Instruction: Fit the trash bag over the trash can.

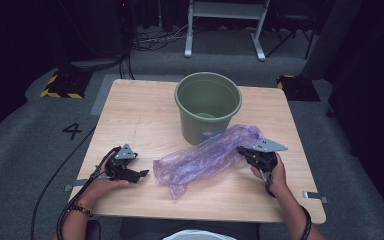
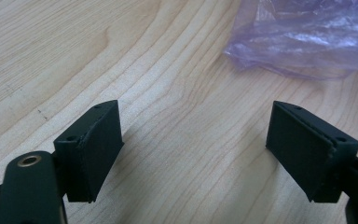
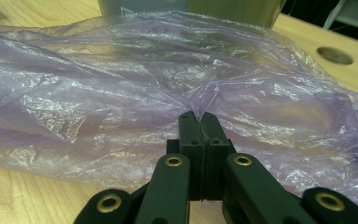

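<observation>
Right hand-held gripper [image 3: 199,116]: your jaws are pressed together on a pinch of the purple plastic bag [image 3: 121,93]; the film puckers up into the tips.
Left hand-held gripper [image 2: 193,154]: your jaws stand wide apart with bare wood between them, nothing held.
Bag position: the purple plastic bag [image 1: 207,157] lies across the middle of the desk [image 1: 140,115], running from near your left hand-held gripper [image 1: 142,174] up to your right hand-held gripper [image 1: 242,150], its far end touching or just beside the green bucket [image 1: 208,105].
Bag's near corner: in the left gripper view the bag [image 2: 307,37] ends ahead of your open jaws, apart from them.
Bucket: upright beyond the bag, toward the far edge of the desk, mouth open.
Open room, left: a broad stretch of bare wood lies between the bucket and the left edge.
Open room, right: your right hand [image 1: 270,172] sits close to the right edge; little desk is left beyond it.
Front edge: both forearms cross it; a strip of clear wood lies between the bag and that edge.
Left hand [image 1: 105,182]: low on the desk, gripper pointing toward the bag.
Right hand pose: gripper angled inward and forward, toward the bag's upper end.
</observation>
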A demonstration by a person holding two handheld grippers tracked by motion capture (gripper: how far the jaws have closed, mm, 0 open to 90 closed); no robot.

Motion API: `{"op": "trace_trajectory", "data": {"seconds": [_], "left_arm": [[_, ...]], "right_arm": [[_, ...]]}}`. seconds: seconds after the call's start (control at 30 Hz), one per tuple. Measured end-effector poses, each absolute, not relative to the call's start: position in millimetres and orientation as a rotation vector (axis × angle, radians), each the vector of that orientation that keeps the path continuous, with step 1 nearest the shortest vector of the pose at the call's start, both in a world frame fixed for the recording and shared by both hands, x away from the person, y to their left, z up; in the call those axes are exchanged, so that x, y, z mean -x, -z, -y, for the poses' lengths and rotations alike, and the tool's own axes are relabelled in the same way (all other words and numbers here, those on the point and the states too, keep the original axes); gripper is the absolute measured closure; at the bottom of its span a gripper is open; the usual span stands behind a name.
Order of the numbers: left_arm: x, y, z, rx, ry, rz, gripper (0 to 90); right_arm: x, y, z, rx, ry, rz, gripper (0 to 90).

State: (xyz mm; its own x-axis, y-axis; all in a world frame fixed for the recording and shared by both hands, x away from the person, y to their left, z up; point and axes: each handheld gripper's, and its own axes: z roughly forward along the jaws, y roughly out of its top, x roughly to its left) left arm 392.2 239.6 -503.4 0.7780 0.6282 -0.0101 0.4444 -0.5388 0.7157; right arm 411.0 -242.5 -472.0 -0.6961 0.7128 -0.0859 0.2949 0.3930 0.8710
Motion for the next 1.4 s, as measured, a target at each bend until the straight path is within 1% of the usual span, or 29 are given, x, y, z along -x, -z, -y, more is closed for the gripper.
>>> {"op": "trace_trajectory", "data": {"seconds": [0.33,0.4,0.43,0.5,0.63,0.73,0.77,0.87,0.9,0.93,0.97,1.0,1.03,1.07,1.1,1.13,1.17,1.2,1.23,1.27,1.33,1.4], "left_arm": [[-394.0,503.3,-242.4,-2.209,-0.312,-0.822,18.2],[-396.4,502.4,-245.1,-2.194,-0.295,-0.850,18.7],[-398.2,501.9,-246.9,-2.167,-0.273,-0.890,19.3],[-400.3,500.8,-249.2,-2.154,-0.276,-0.914,20.5],[-401.1,493.9,-246.1,-2.154,-0.308,-0.886,20.1],[-400.2,487.8,-242.6,-2.140,-0.304,-0.873,20.0],[-398.7,477.0,-237.6,-2.131,-0.329,-0.832,19.8],[-396.0,466.8,-233.1,-2.099,-0.321,-0.807,19.3],[-391.4,453.6,-226.8,-2.073,-0.313,-0.762,18.8],[-391.4,453.6,-226.8,-2.073,-0.313,-0.762,18.5],[-384.6,441.3,-217.1,-2.065,-0.318,-0.707,18.3],[-384.6,441.3,-217.1,-2.065,-0.318,-0.707,17.8],[-378.8,430.2,-205.0,-2.055,-0.323,-0.659,17.0],[-378.8,430.2,-205.0,-2.055,-0.323,-0.659,16.7],[-373.8,420.8,-189.2,-2.037,-0.295,-0.607,16.4],[-373.8,420.8,-189.2,-2.037,-0.295,-0.607,15.8],[-369.2,416.3,-175.6,-2.040,-0.272,-0.568,15.8],[-369.2,416.3,-175.6,-2.040,-0.272,-0.568,15.7],[-364.5,413.9,-157.7,-2.082,-0.299,-0.534,15.7],[-364.5,413.9,-157.7,-2.082,-0.299,-0.534,15.7],[-362.2,414.4,-143.3,-2.120,-0.321,-0.515,15.7],[-362.9,415.3,-137.2,-2.126,-0.309,-0.494,15.6]], "right_arm": [[-403.0,445.5,247.2,-0.695,-1.288,-2.098,90.0],[-400.7,439.8,248.0,-0.670,-1.292,-2.078,90.0],[-399.2,433.9,248.2,-0.633,-1.292,-2.057,90.0],[-398.6,427.8,248.0,-0.605,-1.306,-2.040,90.0],[-394.9,416.8,246.4,-0.550,-1.340,-2.007,90.0],[-392.1,411.6,245.2,-0.525,-1.356,-1.996,90.0],[-388.6,406.5,244.3,-0.497,-1.372,-1.985,90.0],[-386.4,401.0,243.4,-0.479,-1.383,-1.979,90.0],[-384.5,395.1,242.2,-0.461,-1.387,-1.970,90.0],[-384.3,392.9,241.6,-0.457,-1.389,-1.970,90.0],[-383.9,389.4,240.1,-0.438,-1.393,-1.967,90.0],[-383.9,389.4,240.1,-0.438,-1.393,-1.967,90.0],[-382.7,383.9,236.9,-0.408,-1.390,-1.958,90.0],[-382.7,383.9,236.9,-0.408,-1.390,-1.958,90.0],[-381.4,378.5,232.7,-0.381,-1.394,-1.959,90.0],[-381.4,378.5,232.7,-0.381,-1.394,-1.959,90.0],[-379.8,374.1,228.1,-0.361,-1.394,-1.955,90.0],[-379.8,374.1,228.1,-0.361,-1.394,-1.955,90.0],[-378.5,370.9,224.1,-0.343,-1.399,-1.958,90.0],[-378.5,370.9,224.1,-0.343,-1.399,-1.958,90.0],[-376.7,367.6,218.0,-0.310,-1.401,-1.966,90.0],[-376.2,367.0,216.6,-0.305,-1.401,-1.967,90.0]]}}
